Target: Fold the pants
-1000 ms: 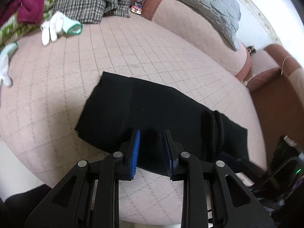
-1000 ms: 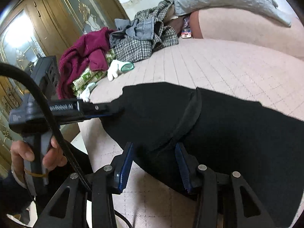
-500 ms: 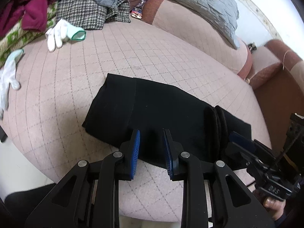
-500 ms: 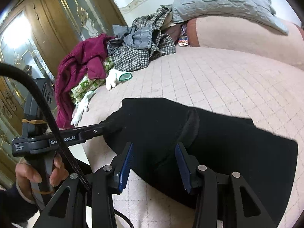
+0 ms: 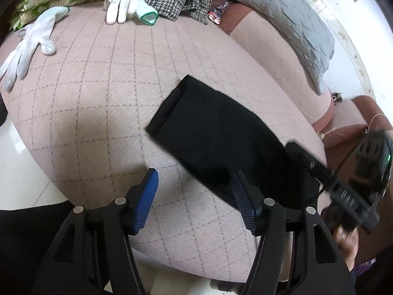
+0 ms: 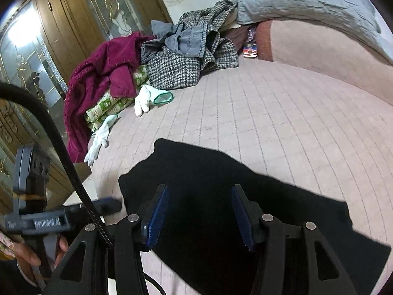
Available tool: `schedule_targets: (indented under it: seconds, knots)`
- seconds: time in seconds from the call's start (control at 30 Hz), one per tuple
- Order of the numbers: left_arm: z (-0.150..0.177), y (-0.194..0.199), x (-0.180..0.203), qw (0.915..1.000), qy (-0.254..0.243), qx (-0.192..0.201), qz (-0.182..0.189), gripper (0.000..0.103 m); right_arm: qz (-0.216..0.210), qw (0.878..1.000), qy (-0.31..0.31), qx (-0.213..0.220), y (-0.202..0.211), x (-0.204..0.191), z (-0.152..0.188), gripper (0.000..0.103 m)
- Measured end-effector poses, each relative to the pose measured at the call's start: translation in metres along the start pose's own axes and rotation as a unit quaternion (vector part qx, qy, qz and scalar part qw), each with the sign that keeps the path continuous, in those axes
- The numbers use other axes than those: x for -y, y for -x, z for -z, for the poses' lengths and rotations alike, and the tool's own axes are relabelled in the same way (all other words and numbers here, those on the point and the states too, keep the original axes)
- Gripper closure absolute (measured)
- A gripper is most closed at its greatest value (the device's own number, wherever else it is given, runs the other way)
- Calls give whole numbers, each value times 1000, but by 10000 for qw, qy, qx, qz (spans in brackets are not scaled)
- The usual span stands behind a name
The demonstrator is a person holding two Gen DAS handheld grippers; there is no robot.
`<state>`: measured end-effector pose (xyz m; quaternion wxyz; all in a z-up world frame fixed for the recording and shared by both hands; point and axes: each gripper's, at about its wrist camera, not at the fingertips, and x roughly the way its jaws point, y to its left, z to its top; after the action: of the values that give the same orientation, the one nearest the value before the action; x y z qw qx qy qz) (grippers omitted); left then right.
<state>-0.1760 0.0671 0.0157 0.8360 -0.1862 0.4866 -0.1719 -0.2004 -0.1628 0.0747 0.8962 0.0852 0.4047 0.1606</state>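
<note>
Folded black pants [image 5: 221,132] lie on the pink quilted bed [image 5: 98,98].
The left hand-held gripper [image 5: 195,198] hangs with jaws spread wide at the pants' near left edge; the right hand-held gripper [image 6: 200,215], likewise spread and empty, hovers over the pants' near right part.

Black pants [image 5: 221,132] on a pink bed [image 5: 98,98] quilted in a thin dark diamond grid; blue ribbed pads [image 5: 147,196] on black tongs; white glove [image 5: 127,7] cuffed in green; black-and-white houndstooth coat [image 6: 176,68]; maroon garment [image 6: 98,73]; grey quilted blanket [image 5: 282,12]
</note>
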Motion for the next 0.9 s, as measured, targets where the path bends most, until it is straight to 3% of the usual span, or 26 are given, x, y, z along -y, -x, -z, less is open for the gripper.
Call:
schedule_targets:
  seconds: [0.3,0.57,0.63,0.9]
  knots:
    - [-5,-17,0,9998,184,-58,5,40,-366,9989,157,-261,-39,1,-41,52]
    - [-16,-27,0,9991,313,17,280,22,-757,9925,463,-840,-79,-4,-62,44]
    - [-18,-29,-1,9984,259,12,501,15,-826,9908,505,-947,-87,-5,-66,44]
    - [-24,-29,-14,9940,357,152,1023,15,-1045,9781,838,-1592,-132,-16,-70,44]
